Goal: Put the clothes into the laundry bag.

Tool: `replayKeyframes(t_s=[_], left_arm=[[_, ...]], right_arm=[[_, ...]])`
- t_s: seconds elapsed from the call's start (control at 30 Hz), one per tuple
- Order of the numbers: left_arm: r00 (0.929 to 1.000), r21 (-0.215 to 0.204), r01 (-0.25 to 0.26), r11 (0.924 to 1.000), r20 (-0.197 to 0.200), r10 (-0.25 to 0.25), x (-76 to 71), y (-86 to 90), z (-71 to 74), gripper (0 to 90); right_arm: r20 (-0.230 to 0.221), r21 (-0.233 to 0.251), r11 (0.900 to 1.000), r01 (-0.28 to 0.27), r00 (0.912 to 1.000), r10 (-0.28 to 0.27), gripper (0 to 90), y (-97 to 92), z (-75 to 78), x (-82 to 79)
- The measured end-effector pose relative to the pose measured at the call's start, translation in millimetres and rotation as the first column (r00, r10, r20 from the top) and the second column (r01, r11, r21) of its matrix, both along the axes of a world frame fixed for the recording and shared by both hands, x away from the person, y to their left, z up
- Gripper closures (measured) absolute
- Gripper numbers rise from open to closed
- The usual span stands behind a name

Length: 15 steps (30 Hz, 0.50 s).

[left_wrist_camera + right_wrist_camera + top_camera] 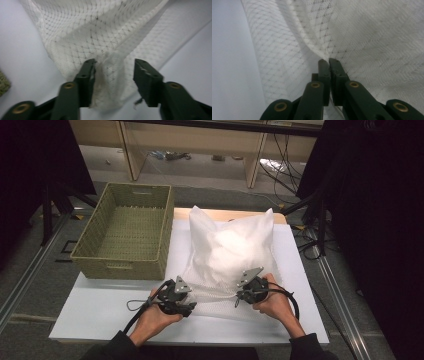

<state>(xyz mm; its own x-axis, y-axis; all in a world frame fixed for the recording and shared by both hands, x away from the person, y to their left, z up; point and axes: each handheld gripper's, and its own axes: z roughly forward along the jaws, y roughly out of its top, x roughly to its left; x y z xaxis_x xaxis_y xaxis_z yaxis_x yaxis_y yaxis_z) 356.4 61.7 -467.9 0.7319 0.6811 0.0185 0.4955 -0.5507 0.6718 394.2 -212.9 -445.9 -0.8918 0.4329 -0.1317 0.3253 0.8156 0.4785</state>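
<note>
A white mesh bag (231,247), stuffed with something white, lies on the white table top (100,307) with its flat open end toward me. My left gripper (190,304) is at that end's left corner. In the left gripper view its jaws (115,72) stand apart, and a bunched fold of the mesh (100,37) hangs between them, resting against one jaw only. My right gripper (240,297) is at the right side of the same end. In the right gripper view its jaws (329,62) are shut on a pinch of the mesh (367,37).
An empty green woven basket (166,232) stands on the table's back left, close to the bag. Bare white surface lies in front of and left of my hands. Dark stands and cables flank the table on the floor.
</note>
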Motion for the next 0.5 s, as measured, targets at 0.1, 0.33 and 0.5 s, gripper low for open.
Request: replayKeyframes(t_s=[0.1,0.33,0.5], left_arm=[[0.9999,-0.042,0.001,0.9991,-0.016,-0.002,7.5,11.1,-4.9,82.2],[0.9977,-0.092,0.058,0.9941,-0.032,-0.061,-23.7,59.0,3.0,88.1],[0.9895,-0.05,0.131,0.9901,-0.053,-0.134,-35.4,49.7,-6.1,85.2]], right_arm=[[0.006,0.006,1.0,-0.002,1.0,0.002,89.2,-0.6,1.0,-0.3],[-0.008,-0.001,0.9999,-0.01,0.9999,0.01,89.4,-2.1,-0.2,-1.6],[-0.019,-0.022,0.9997,-0.006,0.9998,0.006,88.8,0.3,-3.9,-3.2]])
